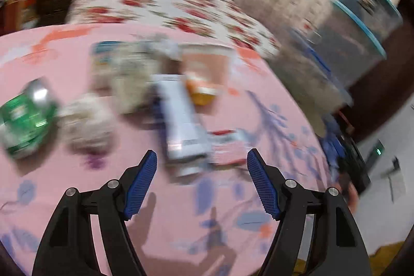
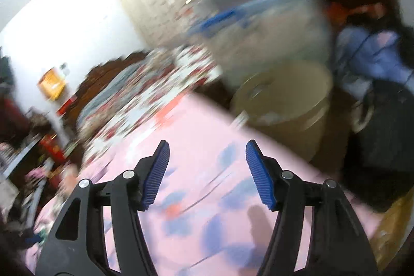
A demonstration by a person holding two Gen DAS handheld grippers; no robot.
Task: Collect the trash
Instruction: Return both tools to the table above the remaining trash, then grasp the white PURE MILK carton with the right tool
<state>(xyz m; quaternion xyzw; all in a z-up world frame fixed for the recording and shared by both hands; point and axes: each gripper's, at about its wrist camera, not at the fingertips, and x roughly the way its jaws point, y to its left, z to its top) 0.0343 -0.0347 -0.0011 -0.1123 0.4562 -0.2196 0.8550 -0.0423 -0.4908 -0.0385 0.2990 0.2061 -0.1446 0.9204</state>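
Note:
Trash lies scattered on a pink patterned sheet (image 1: 64,198), blurred by motion. A white-blue tube-like pack (image 1: 181,126) lies just beyond my left gripper (image 1: 201,159), which is open and holds nothing. Left of it sit a crumpled paper ball (image 1: 88,120) and a crushed green can (image 1: 26,118). Farther back are a tan cup (image 1: 207,64), an orange lid-like piece (image 1: 201,92) and a pale wrapper (image 1: 124,74). My right gripper (image 2: 207,149) is open and empty over the pink sheet (image 2: 196,219). A tan bucket (image 2: 284,105) stands past the sheet's edge, ahead and right of it.
A floral bedspread (image 1: 165,9) lies behind the pink sheet. Large clear tubs with blue rims (image 1: 362,25) stand at the right. In the right wrist view, clear tubs (image 2: 258,17), a blue garment (image 2: 370,53) and a dark bag (image 2: 383,141) crowd around the bucket.

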